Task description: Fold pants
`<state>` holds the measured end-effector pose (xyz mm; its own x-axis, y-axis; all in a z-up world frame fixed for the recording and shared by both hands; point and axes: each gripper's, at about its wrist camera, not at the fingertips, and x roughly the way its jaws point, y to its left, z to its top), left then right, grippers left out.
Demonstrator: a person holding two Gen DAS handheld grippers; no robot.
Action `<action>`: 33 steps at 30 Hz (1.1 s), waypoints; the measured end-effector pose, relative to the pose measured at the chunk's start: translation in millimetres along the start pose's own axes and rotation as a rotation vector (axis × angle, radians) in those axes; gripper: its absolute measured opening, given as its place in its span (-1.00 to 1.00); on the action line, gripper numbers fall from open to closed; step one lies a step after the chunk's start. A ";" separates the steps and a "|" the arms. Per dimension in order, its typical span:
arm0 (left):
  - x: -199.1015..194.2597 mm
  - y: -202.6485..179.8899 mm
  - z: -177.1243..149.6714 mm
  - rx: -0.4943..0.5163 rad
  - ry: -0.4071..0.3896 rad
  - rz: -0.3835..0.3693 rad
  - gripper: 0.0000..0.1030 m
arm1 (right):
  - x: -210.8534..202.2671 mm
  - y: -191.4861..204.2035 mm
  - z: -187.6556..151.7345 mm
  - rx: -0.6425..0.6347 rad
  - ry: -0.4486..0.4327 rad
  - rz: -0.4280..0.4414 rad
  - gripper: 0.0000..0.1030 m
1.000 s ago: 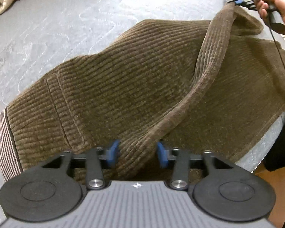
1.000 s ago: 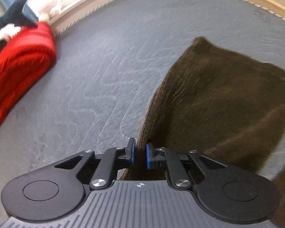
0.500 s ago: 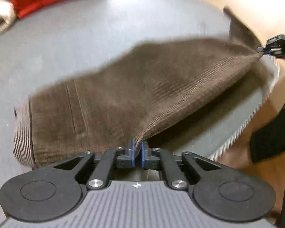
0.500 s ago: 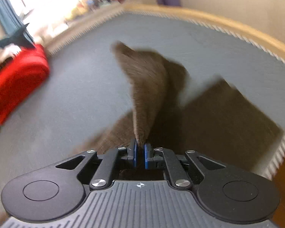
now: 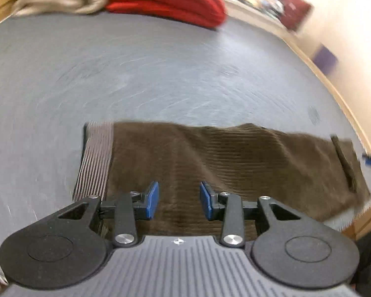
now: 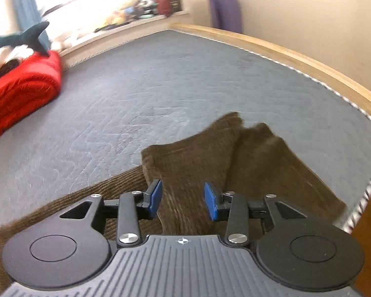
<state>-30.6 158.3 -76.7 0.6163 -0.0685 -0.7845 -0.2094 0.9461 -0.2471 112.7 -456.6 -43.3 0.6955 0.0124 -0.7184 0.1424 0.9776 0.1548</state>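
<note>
While both sets of blue pads stand apart with nothing between them, the left gripper (image 5: 178, 199) hovers over the near edge of the brown corduroy pants (image 5: 222, 168), and the right gripper (image 6: 183, 199) hovers over the leg end (image 6: 237, 153), where 2 cuffs lie slightly fanned rather than stacked flush. Neither gripper holds cloth. Seen from the left wrist, the pants lie as 1 long band across the near side of the grey mattress (image 5: 160, 74), with the striped waistband (image 5: 96, 158) at the left and the legs running right toward the mattress edge. Judged by its drape and soft ripples, the fabric is thick, limp and moderately heavy; the ribbed pile should give the pads good friction, so slipping looks unlikely. Its bulk suggests pinching only 1 doubled edge, at the waistband corner and at the cuffs, not mid-panel. A red folded blanket (image 6: 19, 91) lies well apart.
</note>
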 end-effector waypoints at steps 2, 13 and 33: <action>7.3 3.8 -8.8 -0.056 0.036 0.051 -0.25 | 18.0 12.1 -1.6 -0.054 0.024 0.003 -0.17; 18.2 -6.9 -8.6 -0.014 -0.078 0.130 -0.24 | 76.6 65.7 -14.3 -0.383 0.135 -0.127 -0.32; 22.0 -27.5 4.9 -0.018 -0.093 0.156 -0.22 | -8.6 -151.4 -37.2 0.620 0.077 -0.185 -0.77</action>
<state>-7.5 132.3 -84.4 0.6426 0.1090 -0.7584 -0.3213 0.9369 -0.1376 59.0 -596.9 -85.8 0.5715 -0.1073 -0.8136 0.6508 0.6631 0.3698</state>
